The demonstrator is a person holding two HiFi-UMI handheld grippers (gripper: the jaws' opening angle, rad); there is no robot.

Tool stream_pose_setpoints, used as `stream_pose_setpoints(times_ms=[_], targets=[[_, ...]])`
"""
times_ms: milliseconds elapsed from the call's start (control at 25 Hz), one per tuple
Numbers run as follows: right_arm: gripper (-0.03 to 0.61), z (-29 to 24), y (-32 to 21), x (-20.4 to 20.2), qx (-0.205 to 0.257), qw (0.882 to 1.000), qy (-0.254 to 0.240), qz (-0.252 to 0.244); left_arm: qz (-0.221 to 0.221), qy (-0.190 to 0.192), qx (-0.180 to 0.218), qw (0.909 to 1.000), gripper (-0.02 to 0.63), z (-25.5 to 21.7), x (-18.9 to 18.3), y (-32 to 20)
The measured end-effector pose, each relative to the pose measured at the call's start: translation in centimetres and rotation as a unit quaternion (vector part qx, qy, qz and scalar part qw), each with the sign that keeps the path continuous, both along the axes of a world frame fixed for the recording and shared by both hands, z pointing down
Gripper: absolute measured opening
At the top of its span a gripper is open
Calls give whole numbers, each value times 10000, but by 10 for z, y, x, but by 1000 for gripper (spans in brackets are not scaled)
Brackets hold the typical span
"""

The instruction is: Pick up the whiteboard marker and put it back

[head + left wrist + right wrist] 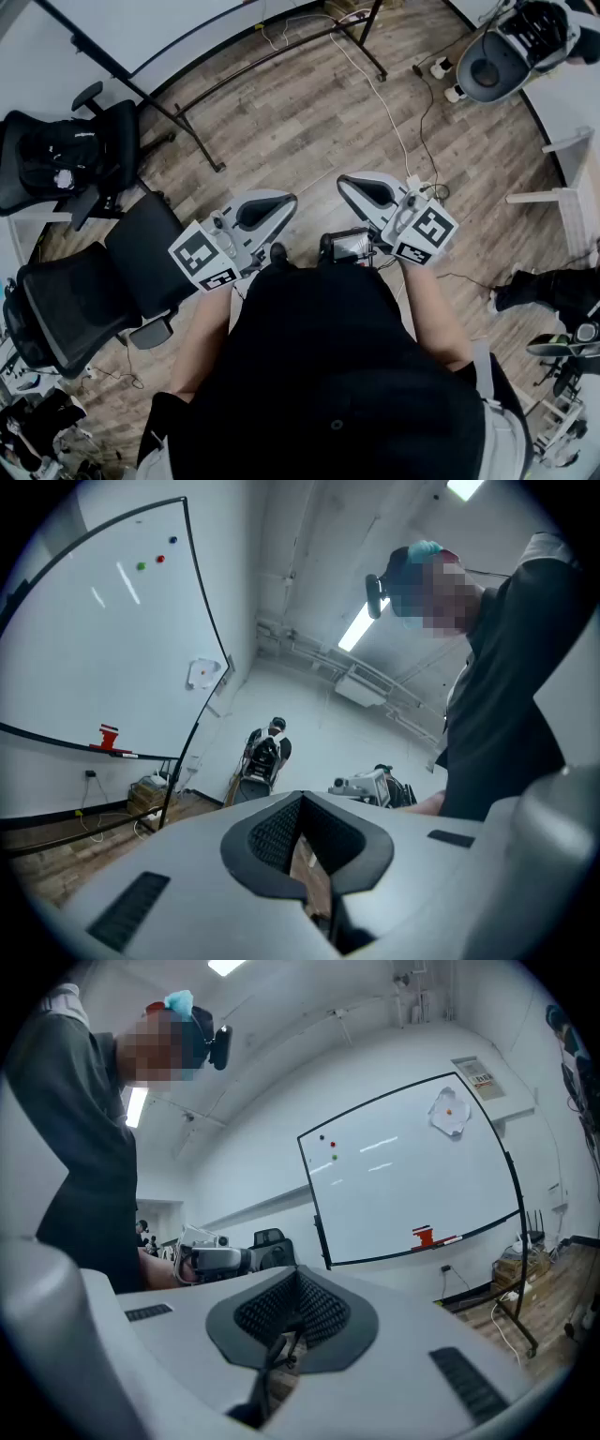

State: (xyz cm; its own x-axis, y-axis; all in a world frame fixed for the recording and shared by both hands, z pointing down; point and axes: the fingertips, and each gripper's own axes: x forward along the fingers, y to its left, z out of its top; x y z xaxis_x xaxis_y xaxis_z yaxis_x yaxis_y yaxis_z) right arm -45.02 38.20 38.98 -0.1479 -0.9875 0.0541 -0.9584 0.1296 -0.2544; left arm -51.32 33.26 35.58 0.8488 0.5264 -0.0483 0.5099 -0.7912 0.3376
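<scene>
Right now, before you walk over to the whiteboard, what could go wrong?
Tripping: a white cable crosses the wood floor toward the whiteboard stand. Fumbling: the left gripper and right gripper both have their jaws together, and the thin marker lies beside a red thing, so opening late might knock it off.

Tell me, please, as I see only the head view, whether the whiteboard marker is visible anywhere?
Observer: Yes; the right gripper view shows the whiteboard marker lying on the tray of the whiteboard.
Operator: Is anything next to it?
Observer: A red object stands on the tray just beside it.
Operator: Is the board itself bare?
Observer: No; three small magnets sit near one upper corner.
</scene>
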Motion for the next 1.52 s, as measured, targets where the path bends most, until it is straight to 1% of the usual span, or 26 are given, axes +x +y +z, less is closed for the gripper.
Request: stream_pose_setpoints(times_ms=[120, 200, 280, 400, 560, 680, 880, 1120, 1320, 1400, 1520], targets=[[18, 3, 0, 12, -165, 9993, 227, -232, -16, -161, 322, 9994, 12, 14, 1, -2], [18, 4, 2, 13, -175, 9990, 216, -339, -88, -118, 403, 9991, 12, 13, 1, -6], [18, 12, 4, 12, -246, 9989, 137, -370, -146, -79, 321, 9993, 12, 14, 4, -10], [18, 25, -2, 11, -365, 9985, 80, -408, -182, -178, 217, 9994, 12, 25, 18, -9], [18, 25, -4, 5, -331, 9981, 120, -502, -118, -96, 225, 9996, 12, 23, 23, 2], [18, 24, 2, 9, -361, 9981, 164, -467, -41, -172, 251, 9995, 12, 26, 24, 9], [20, 18, 14, 18, -220, 9990, 177, -351, -60, -234, 240, 9994, 12, 28, 31, 15], [20, 19, 39, 41, -201, 9993, 142, -278, 6, -259, 293, 9992, 12, 27, 59, 36], [20, 22, 70, 68, -63, 9999, -28, -124, 29, -342, 343, 9988, 12, 29, 84, 61], [20, 26, 82, 78, -93, 9999, -16, -112, -32, -368, 331, 9988, 12, 30, 95, 68], [20, 32, 96, 90, -150, 9997, 10, -183, -218, -375, 207, 9988, 12, 29, 111, 72]])
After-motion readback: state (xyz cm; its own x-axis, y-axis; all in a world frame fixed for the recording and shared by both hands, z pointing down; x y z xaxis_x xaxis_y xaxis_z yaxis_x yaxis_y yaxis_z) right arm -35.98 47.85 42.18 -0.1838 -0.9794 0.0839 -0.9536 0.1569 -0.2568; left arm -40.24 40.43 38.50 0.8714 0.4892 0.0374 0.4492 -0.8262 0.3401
